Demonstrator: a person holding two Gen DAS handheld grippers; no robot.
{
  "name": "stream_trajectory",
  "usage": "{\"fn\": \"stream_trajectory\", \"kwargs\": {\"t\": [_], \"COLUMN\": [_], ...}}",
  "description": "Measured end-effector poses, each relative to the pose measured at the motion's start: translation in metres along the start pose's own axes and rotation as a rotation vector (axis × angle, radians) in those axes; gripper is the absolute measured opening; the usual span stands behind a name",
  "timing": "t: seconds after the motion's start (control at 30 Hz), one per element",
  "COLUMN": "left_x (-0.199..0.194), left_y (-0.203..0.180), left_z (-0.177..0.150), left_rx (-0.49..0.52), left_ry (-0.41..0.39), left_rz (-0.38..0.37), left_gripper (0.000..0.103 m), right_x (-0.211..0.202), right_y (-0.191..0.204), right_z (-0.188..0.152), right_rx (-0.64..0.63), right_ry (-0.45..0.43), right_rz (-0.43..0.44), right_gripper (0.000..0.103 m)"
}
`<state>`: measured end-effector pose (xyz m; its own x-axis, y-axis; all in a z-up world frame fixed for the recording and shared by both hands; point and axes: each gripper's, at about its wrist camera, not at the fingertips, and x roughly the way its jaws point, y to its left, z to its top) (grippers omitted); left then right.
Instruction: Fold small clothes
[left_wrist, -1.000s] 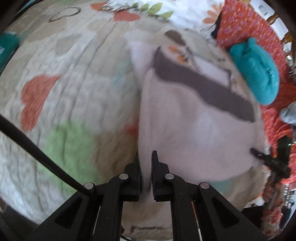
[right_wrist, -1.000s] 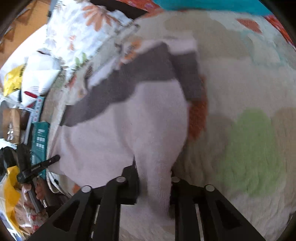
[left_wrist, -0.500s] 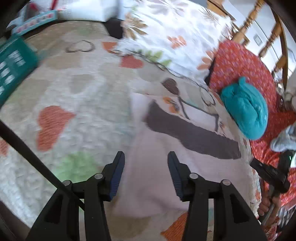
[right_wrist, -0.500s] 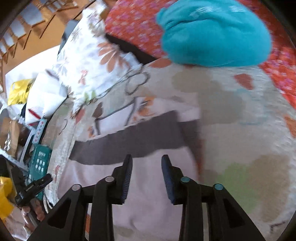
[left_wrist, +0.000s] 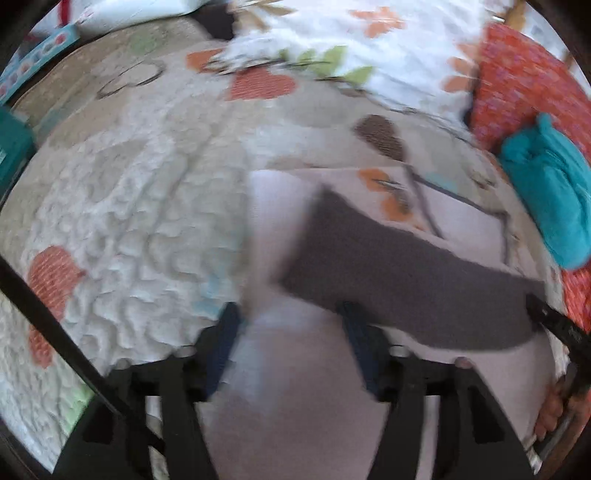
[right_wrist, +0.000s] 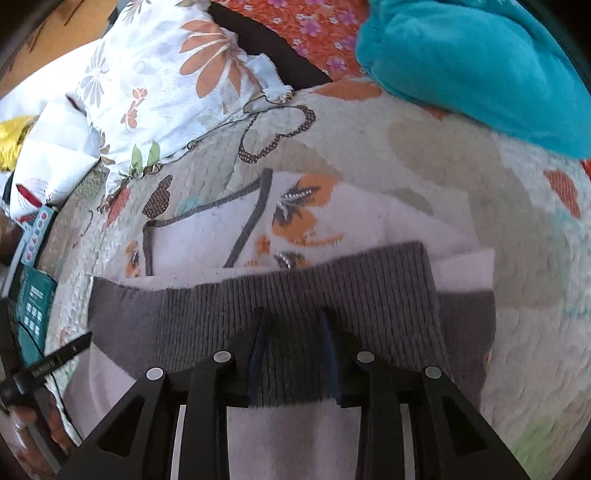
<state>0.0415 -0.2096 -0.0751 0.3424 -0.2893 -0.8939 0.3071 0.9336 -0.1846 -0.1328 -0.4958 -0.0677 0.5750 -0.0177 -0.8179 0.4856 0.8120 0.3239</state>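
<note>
While the left gripper (left_wrist: 291, 314) widens, garment (right_wrist: 295, 435) apparently unpinched on quilt (left_wrist: 140, 221).

The garment (right_wrist: 303, 229) lies flat on the quilt (right_wrist: 517, 280), with the pillow (right_wrist: 159, 85) behind it and the plush (right_wrist: 480, 62) behind-right

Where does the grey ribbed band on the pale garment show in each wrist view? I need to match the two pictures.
Left wrist: the grey ribbed band runs diagonally from centre to lower right, above the fingers.
Right wrist: it crosses the lower middle from side to side, behind the fingertips.
Shared landmark: the teal bundle, at right edge in the left view, top right in the right view.
</note>
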Motion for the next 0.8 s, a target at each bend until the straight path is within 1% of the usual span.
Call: {"fn": "stream_trajectory", "kwargs": {"t": [0.03,0.1,0.13,0.2,0.23,0.37,0.43,0.53,0.6,0.63,0.67,0.7,0.73,0.8], "left_x": [0.001,-0.001,-0.004,-0.015,-0.022,-0.046,-0.060,-0.081,-0.090,-0.095,-0.100,-0.105,-0.108,-0.113], "left_y": [0.007,0.030,0.036,0.052,0.059,0.076,0.089,0.114,0.131,0.142,0.153,0.162,0.170,0.185], "left_z": [0.001,0.005,0.005,0.005,0.005,-0.004,-0.011,-0.019,-0.020,-0.020,-0.020,-0.019,-0.017,-0.018], "left_rx": [-0.027,-0.135,-0.160,-0.200,-0.215,-0.258,-0.276,-0.328,-0.375,-0.404,-0.432,-0.451,-0.467,-0.494], "left_ry": [0.006,0.005,-0.002,-0.040,-0.058,-0.092,-0.111,-0.138,-0.149,-0.157,-0.167,-0.176,-0.186,-0.202], "left_rz": [0.003,-0.024,-0.021,0.015,0.021,-0.019,-0.035,-0.033,-0.049,-0.062,-0.069,-0.068,-0.059,-0.045], "left_gripper": [0.064,0.064,0.064,0.063,0.063,0.063,0.064,0.064,0.064,0.064,0.064,0.064,0.064,0.064], "right_x": [-0.001,-0.006,-0.011,-0.024,-0.030,-0.051,-0.055,-0.055,-0.053,-0.052,-0.051,-0.050,-0.047,-0.037], "right_y": [0.000,0.000,0.000,-0.001,0.000,0.023,0.044,0.085,0.121,0.144,0.161,0.182,0.194,0.233], "right_z": [0.001,0.004,0.005,0.006,0.006,-0.006,-0.019,-0.049,-0.073,-0.089,-0.102,-0.118,-0.130,-0.160], "right_rx": [-0.007,-0.007,0.005,0.034,0.038,-0.008,-0.064,-0.187,-0.304,-0.382,-0.438,-0.505,-0.544,-0.662], "right_ry": [-0.004,-0.030,-0.051,-0.089,-0.101,-0.130,-0.123,-0.081,-0.045,-0.026,-0.013,0.003,0.010,0.031], "right_rz": [-0.007,-0.031,-0.043,-0.041,-0.032,0.007,0.024,0.064,0.089,0.102,0.115,0.131,0.139,0.151], "right_gripper": [0.032,0.033,0.036,0.040,0.040,0.040,0.040,0.040,0.040,0.040,0.041,0.044,0.048,0.052]}}
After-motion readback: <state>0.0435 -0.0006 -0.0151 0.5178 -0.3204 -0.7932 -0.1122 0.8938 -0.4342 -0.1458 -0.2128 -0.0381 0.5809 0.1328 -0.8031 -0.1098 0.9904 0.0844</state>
